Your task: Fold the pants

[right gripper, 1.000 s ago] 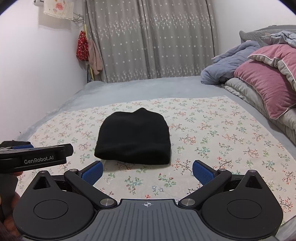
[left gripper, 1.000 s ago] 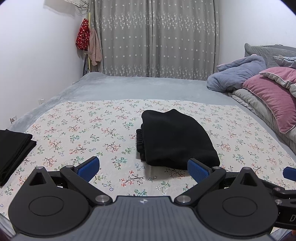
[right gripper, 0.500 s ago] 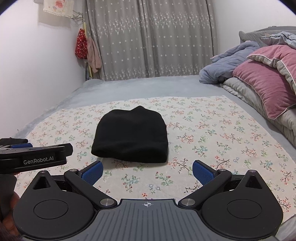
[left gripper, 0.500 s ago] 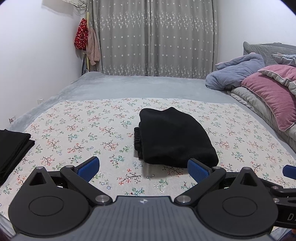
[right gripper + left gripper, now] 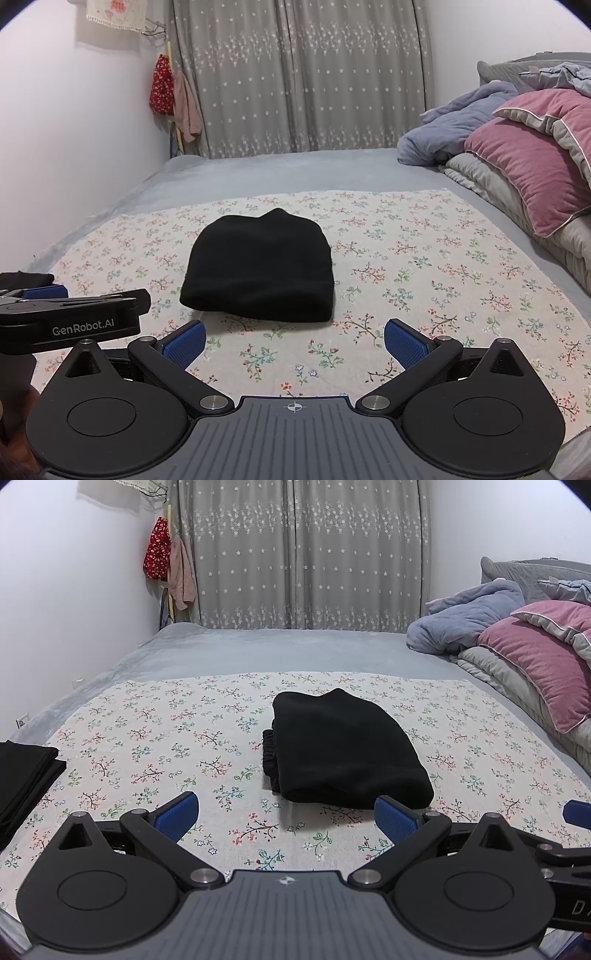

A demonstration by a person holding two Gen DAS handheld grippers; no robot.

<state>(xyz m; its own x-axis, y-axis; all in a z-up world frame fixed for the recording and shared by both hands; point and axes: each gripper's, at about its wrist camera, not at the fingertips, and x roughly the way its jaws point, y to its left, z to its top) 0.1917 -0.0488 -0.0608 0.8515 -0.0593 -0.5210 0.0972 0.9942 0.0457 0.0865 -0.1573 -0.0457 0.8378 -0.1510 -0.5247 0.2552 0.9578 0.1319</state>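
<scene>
Pants (image 5: 343, 749): black, already a compact folded bundle, lying mid-bed on the flowered sheet (image 5: 184, 738), just beyond both tools. Gathered waistband or cuff edges stick out on the bundle's left side in the left view; the near edge is a rounded fold.

Handling, my read:
- Soft, thick knit or fleece. Light, no stiffness, so it sags wherever unsupported.
- Not slippery, not fragile. The blue finger pads should bite fine.
- Layers can slide apart if only the top layer is pinched. Take the full stack.
- Best hold: near rounded fold at its two corners, one tool each. Or slide the fingers under from the near edge and clamp through all layers.
- Avoid the left side, since those loose edges would peel open.

Left gripper (image 5: 286, 818): fingers spread wide, nothing between them, short of the bundle's near edge.
Right gripper (image 5: 295, 341): the same, fingers apart and empty, bundle centred ahead.

A second folded black garment (image 5: 26, 775) sits at the far left edge of the sheet. It looks like a done pile, so this bundle probably goes there.

The fold looks finished, or needs at most one more halving. Can't tell the layer count from here.
</scene>
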